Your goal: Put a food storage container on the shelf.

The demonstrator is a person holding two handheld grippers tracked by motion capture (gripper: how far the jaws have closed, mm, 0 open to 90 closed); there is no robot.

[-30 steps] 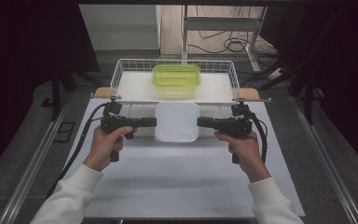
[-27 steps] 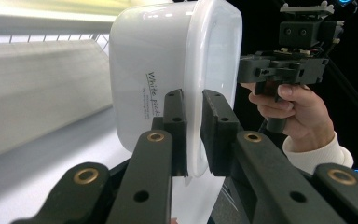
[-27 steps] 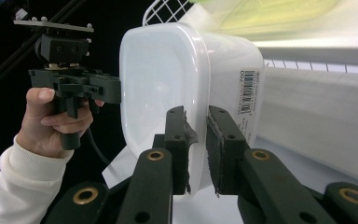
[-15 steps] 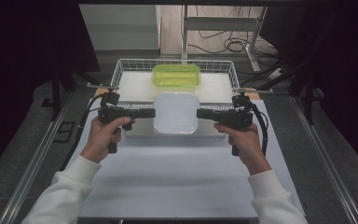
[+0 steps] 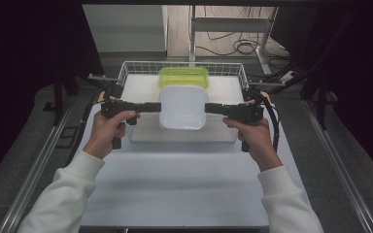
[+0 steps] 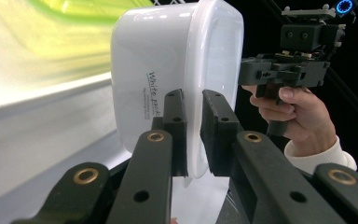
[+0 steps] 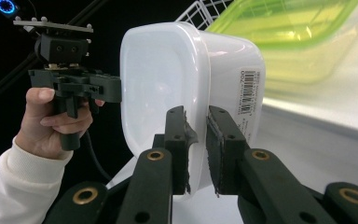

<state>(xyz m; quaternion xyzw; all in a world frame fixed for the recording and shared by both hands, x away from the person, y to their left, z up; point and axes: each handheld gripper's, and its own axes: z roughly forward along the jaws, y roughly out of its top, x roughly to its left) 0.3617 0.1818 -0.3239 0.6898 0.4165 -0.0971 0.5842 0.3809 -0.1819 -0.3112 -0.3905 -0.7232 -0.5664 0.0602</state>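
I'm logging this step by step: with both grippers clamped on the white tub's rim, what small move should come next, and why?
Probably carry the white tub forward and lower it into the wire basket. The left gripper and right gripper hold it over the near edge, just short of the green tub.

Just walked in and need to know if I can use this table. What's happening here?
A person is working with a handheld claw in each hand. The left claw and the right claw are each shut on an opposite rim of a white plastic container, holding it up over the near edge of a wire basket. A green-lidded container sits at the back of that basket. The white container is not yet set down, so the table is in use.
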